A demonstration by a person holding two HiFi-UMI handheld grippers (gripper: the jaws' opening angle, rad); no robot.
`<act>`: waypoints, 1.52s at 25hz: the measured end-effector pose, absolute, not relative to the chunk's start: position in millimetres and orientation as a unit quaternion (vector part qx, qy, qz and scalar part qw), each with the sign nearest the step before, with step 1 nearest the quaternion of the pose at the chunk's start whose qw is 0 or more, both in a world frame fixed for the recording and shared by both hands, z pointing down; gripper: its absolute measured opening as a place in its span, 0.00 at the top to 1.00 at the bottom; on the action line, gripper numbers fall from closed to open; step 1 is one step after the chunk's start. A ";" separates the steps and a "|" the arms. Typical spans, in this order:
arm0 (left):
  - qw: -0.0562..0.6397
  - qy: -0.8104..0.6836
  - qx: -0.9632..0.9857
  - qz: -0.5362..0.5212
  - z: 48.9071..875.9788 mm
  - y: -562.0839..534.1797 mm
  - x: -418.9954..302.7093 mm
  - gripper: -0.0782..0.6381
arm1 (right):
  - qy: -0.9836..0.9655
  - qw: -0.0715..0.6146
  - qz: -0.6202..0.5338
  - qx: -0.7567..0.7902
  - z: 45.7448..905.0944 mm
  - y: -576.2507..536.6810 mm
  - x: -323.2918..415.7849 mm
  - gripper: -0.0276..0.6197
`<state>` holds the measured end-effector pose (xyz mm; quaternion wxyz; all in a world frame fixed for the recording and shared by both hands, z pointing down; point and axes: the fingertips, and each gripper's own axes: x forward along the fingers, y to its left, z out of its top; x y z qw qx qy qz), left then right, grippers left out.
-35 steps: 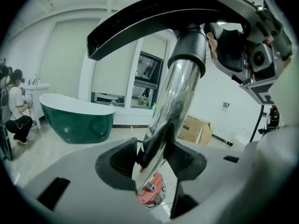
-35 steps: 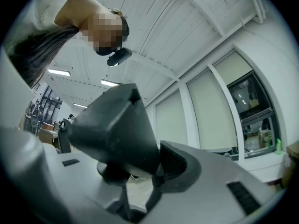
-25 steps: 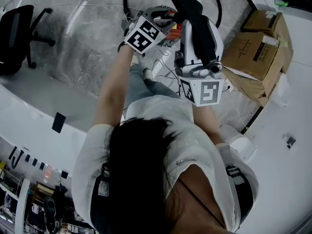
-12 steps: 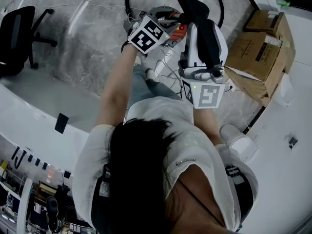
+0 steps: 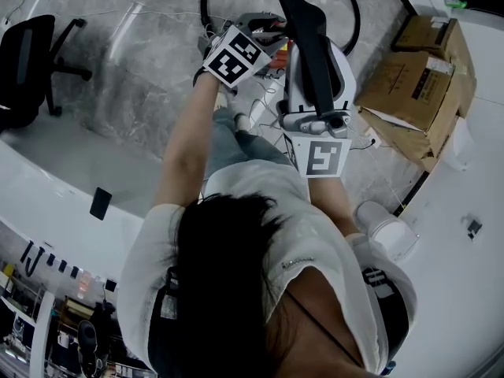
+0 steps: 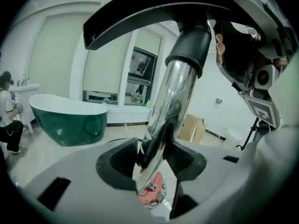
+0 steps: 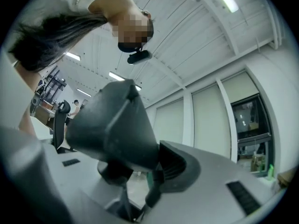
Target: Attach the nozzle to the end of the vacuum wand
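My left gripper (image 6: 156,158) is shut on the shiny chrome vacuum wand (image 6: 170,97), whose tube runs up between the dark pads. At the wand's top sit a black collar (image 6: 189,43) and the black nozzle (image 6: 140,13) fitted over its end. My right gripper (image 7: 140,169) is shut on that dark nozzle (image 7: 112,129), which fills the space between its jaws. From the head view the left gripper (image 5: 272,31) and the right gripper (image 5: 313,61) are close together in front of the person. The black nozzle (image 5: 303,22) runs along the top of the right gripper.
A black hose loop (image 5: 350,10) lies on the marble floor behind the grippers. Cardboard boxes (image 5: 417,77) stand at the right, a white bin (image 5: 386,231) near them, an office chair (image 5: 27,53) at the left. A green bathtub (image 6: 65,120) stands in the room.
The right gripper has rolled a little and its marker cube has shifted slightly left; the nozzle turned with it. The left gripper has stayed in place on the wand.
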<state>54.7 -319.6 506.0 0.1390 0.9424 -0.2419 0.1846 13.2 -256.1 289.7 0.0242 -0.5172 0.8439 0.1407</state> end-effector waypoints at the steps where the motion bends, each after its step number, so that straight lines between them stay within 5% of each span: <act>1: 0.139 -0.244 0.942 0.185 505.3 -321.4 53.8 0.63 | 0.845 0.027 0.134 -0.516 291.7 -256.8 11.8 0.75; 22: 0.133 -0.255 0.940 0.184 504.4 -326.1 58.3 0.64 | 0.840 0.013 0.111 -0.531 304.4 -255.2 18.7 0.76; 38: 0.131 -0.251 0.944 0.167 502.3 -324.2 52.4 0.64 | 0.858 -0.061 0.040 -0.509 345.2 -272.2 32.2 0.54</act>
